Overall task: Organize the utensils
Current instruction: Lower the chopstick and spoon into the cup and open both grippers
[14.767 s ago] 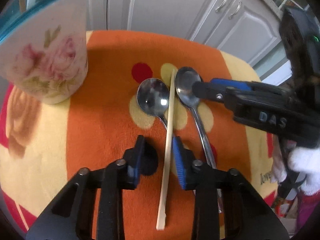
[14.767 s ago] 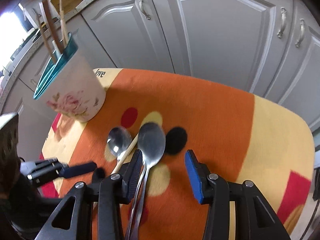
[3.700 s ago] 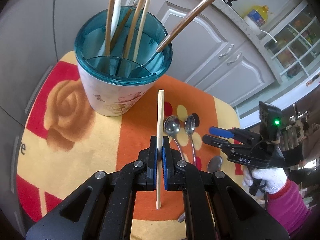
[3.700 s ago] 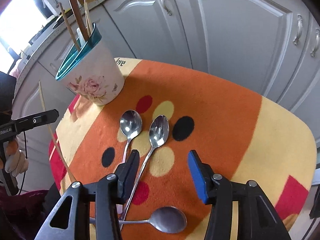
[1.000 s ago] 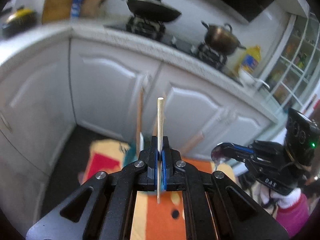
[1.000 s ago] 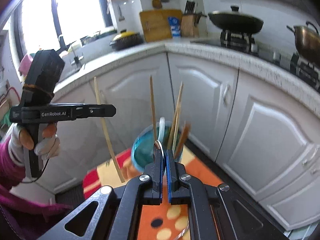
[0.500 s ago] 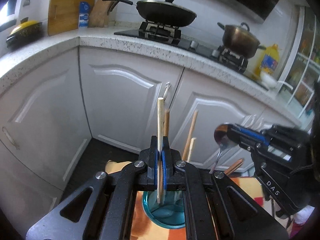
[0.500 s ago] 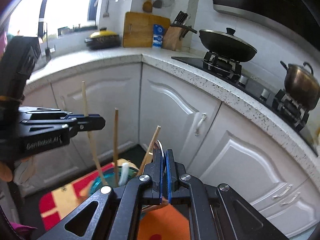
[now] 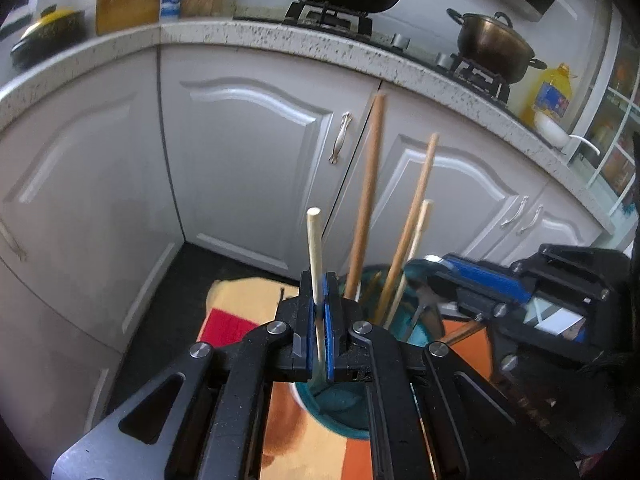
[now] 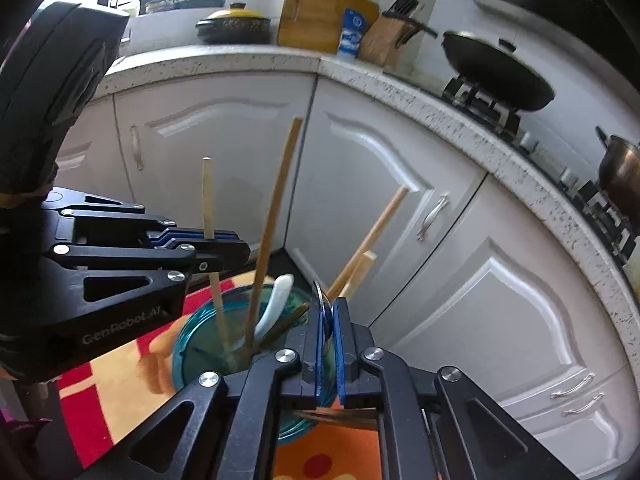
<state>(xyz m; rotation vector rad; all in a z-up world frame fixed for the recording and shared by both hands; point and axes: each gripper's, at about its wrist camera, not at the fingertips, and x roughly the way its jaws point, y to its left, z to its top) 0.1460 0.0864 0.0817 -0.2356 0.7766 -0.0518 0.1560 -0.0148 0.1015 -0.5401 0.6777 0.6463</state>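
Pale, straight chopstick point(image 9: 314, 256) stands upright over the teal holder point(image 10: 192, 344).

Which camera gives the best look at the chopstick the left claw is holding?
The right wrist view: there the chopstick shows side-on, from its top end down through the left claw into the teal cup. The left wrist view shows only its upper part between the pads; below, the claw hides most of it.

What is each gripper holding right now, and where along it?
The left gripper pinches a pale wooden chopstick partway along its shaft. The right gripper clamps a shiny metal spoon near its bowl.
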